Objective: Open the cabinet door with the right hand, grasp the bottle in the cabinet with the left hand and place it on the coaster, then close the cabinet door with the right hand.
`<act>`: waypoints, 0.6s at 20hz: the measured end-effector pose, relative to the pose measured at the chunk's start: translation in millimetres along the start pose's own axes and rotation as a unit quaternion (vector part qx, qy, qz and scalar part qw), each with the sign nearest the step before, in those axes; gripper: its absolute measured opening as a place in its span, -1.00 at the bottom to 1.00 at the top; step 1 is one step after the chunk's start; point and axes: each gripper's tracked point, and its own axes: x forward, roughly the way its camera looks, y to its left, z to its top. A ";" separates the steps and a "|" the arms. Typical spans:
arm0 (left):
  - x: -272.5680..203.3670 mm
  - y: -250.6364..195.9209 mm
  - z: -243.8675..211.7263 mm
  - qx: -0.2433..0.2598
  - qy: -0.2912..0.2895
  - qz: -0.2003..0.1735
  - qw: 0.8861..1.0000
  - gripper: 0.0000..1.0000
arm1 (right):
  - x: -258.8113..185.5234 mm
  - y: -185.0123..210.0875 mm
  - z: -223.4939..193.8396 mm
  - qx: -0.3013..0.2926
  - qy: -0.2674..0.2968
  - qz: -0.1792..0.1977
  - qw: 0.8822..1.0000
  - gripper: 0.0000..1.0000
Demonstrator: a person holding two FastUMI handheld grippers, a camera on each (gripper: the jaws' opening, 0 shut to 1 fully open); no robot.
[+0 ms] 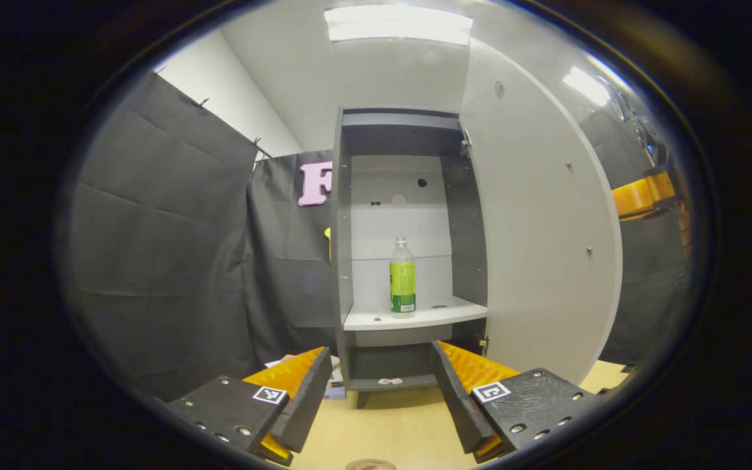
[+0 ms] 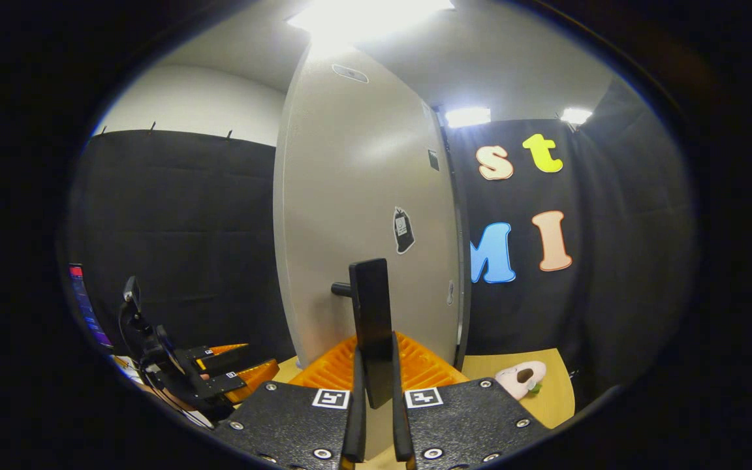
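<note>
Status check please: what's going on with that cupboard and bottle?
Right gripper shut on door handle. Left gripper open, short of cabinet. Bottle upright on shelf, path clear.

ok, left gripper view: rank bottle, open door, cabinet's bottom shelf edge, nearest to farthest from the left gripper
1. Bottom shelf edge: low, straight ahead, just beyond the open left gripper.
2. Cabinet door: swung open on the right, its lower corner near the right finger; close to call against 1.
3. Bottle: upright on the middle shelf, higher and deeper inside the cabinet.
</note>
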 end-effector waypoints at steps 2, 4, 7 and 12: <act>1.1 -8.6 2.8 0.003 -0.001 -0.001 1.000 0.75 | -3.8 -9.9 0.5 0.000 -0.003 -0.005 1.000 -0.67; 0.3 -16.8 5.4 0.007 -0.003 -0.001 1.000 0.83 | -7.7 -19.7 0.9 -0.001 -0.006 -0.012 1.000 -0.67; 0.3 -25.9 6.3 0.012 0.000 0.006 1.000 0.75 | -13.9 -37.5 1.6 -0.007 -0.014 -0.033 0.999 -0.67; 12.6 -30.3 11.4 0.017 0.003 0.017 1.000 0.75 | -16.3 -52.0 -0.5 -0.011 -0.026 -0.048 0.998 -0.67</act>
